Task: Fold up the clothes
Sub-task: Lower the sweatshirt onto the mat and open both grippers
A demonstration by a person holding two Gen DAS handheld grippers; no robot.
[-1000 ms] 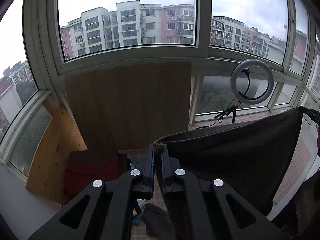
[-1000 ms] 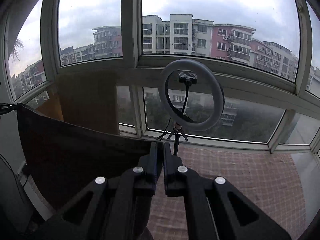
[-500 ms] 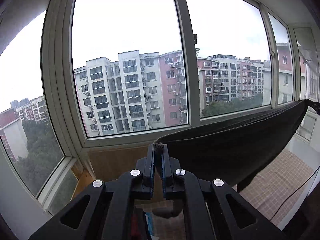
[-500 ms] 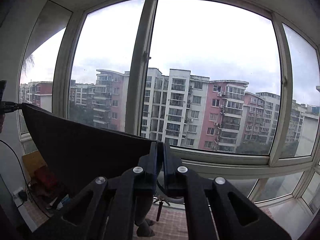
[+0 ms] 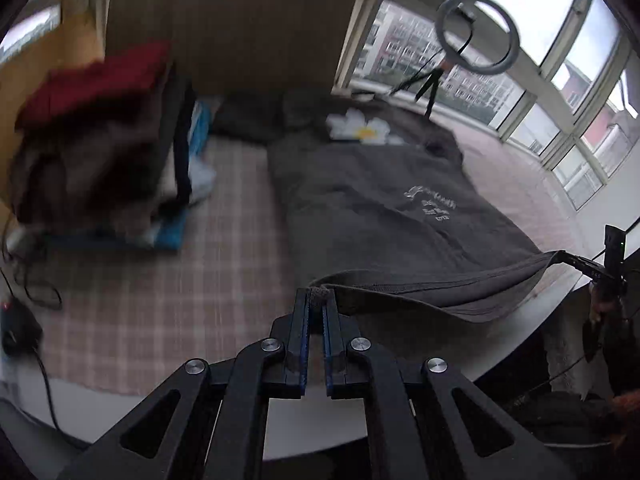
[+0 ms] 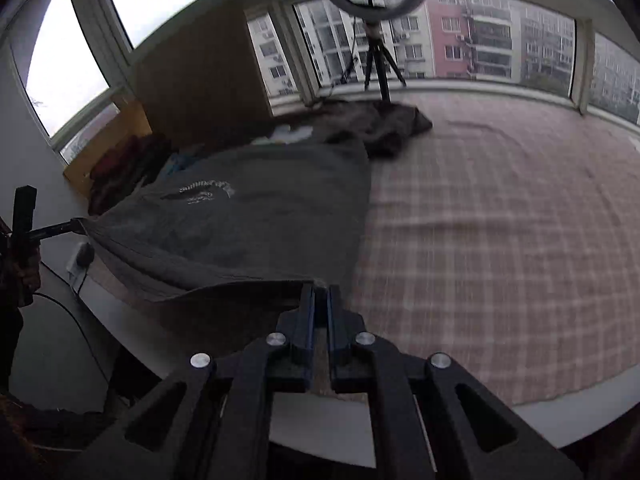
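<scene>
A dark grey T-shirt (image 5: pixel 384 208) with a small white print lies spread over the checked tabletop, its near hem stretched between my two grippers. My left gripper (image 5: pixel 317 296) is shut on the hem's left corner, low over the table's front edge. My right gripper (image 6: pixel 319 286) is shut on the other corner; the same shirt (image 6: pixel 256 216) spreads away from it to the left. Each view shows the other gripper small at the frame's edge, the right gripper (image 5: pixel 570 258) in the left wrist view and the left gripper (image 6: pixel 60 227) in the right wrist view.
A stack of folded clothes (image 5: pixel 92 120), red on top, stands at the table's left. A crumpled dark garment (image 6: pixel 380 124) and one with a white flower print (image 5: pixel 360 128) lie at the back. A ring light (image 5: pixel 478 28) on a tripod stands by the window. Checked cloth (image 6: pixel 500 232) covers the table.
Both grippers swung down from facing the windows to the table. The shirt, held up stretched in the air before, now lies spread on the checked cloth with its hem still gripped.
</scene>
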